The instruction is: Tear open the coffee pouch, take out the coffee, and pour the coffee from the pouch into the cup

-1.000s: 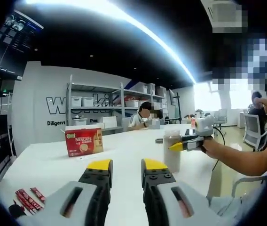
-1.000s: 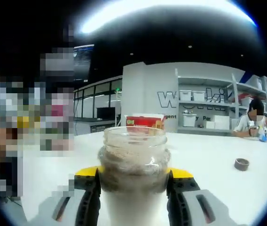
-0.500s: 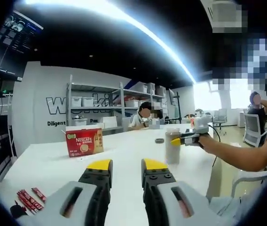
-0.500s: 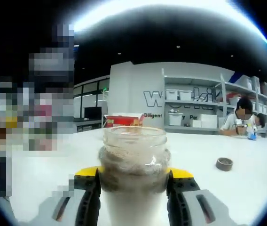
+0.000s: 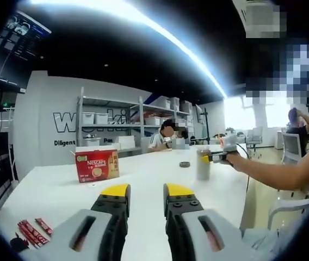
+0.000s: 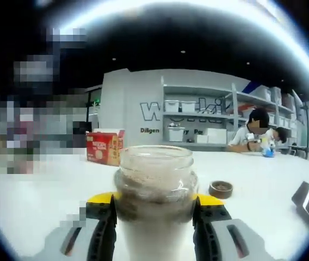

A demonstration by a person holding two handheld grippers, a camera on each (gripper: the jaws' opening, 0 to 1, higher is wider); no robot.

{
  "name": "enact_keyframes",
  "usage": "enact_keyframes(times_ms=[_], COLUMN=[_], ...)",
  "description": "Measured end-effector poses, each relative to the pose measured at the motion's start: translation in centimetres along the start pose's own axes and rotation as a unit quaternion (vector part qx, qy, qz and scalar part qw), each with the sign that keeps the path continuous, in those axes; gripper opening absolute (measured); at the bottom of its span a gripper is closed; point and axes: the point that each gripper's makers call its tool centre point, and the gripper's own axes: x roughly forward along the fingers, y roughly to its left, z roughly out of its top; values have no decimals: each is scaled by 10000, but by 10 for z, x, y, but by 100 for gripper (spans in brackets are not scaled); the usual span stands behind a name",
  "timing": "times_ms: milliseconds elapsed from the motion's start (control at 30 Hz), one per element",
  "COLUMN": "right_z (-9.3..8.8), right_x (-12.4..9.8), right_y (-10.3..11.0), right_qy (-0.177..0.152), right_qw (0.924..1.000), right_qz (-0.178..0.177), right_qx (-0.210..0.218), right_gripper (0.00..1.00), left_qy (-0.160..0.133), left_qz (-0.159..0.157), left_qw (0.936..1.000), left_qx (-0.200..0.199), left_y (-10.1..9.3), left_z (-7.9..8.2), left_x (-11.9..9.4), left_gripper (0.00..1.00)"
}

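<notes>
My right hand-held gripper, clamped on the jar, has carried it farther out over the counter; my left hand-held gripper hangs apart, sachets lower left untouched.

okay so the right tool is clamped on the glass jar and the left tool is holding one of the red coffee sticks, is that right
Not quite. The left tool holds nothing: in the left gripper view its jaws stand apart with only bare white table between them, and the red coffee sticks lie on the table off to its left. The rest stands: in the right gripper view the right tool is clamped on the glass jar.
</notes>
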Motion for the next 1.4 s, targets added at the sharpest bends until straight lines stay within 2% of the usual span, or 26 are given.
enact_keyframes(times_ms=[67,200,433,733,900,1067,1133,1200,1267,1300,1367,1400], right_z=[-1,-2,-1,-1,-1,0,0,0,0,0,0,0], right_x=[3,7,9,24,29,33,34,35,36,35,35,35], right_y=[-22,-40,-50,-93,-114,-123,-126,-128,-129,-128,-129,-130], right_qy=[-6,24,18,4,-27,-49,-103,-128,-133,-130,-111,-114], right_qw=[9999,9997,9993,9976,9959,9949,9943,9940,9938,9937,9936,9935], right_qz=[-140,-260,-363,-694,-903,-1007,-1054,-1086,-1097,-1106,-1118,-1124], right_qx=[23,34,19,67,94,101,97,101,106,103,103,103], right_gripper=[55,55,55,55,55,56,56,56,56,56,56,56], left_qy=[41,81,61,110,115,105,99,-51,-382,-604,-454,-505], left_qz=[-31,-33,-16,-71,-28,11,-53,-75,-129,-172,-152,-117], left_qw=[10000,9999,10000,9999,9999,9999,9999,9999,9991,9979,9987,9983], left_qx=[34,57,32,54,55,25,12,57,91,149,193,254], left_y=[-4,-5,-3,-8,-3,2,3,4,4,6,10,11], left_z=[-3,-5,-5,-9,-9,-9,-11,-9,1,7,3,6], left_x=[2,0,1,5,4,3,5,6,6,5,5,4], left_gripper=[27,27,26,27,27,28,31,36,43,51,64,66])
